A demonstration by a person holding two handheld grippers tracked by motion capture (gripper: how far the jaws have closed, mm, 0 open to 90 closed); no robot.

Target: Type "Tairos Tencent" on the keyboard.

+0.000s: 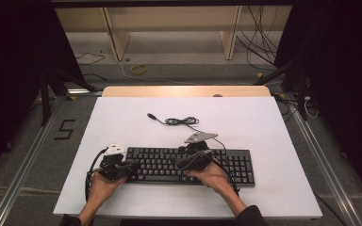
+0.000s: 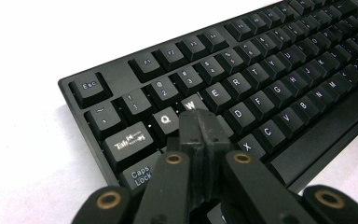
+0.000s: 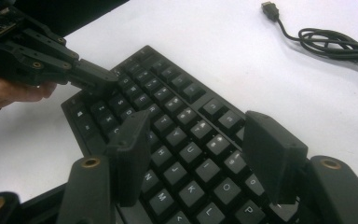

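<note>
Bright overhead light, dark surroundings.

- We see the left gripper (image 2: 200, 122) with closed jaws hiding the keys beneath its tips on the keyboard (image 2: 242, 88).
- We lose the keyboard's far end past the frame edge.
- The cable (image 3: 335, 44) runs off-frame.

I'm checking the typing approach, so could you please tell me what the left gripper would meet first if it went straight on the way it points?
Most likely the black computer keyboard: the left gripper, jaws shut, points down at the keys just below W, though contact is hard to judge.
</note>
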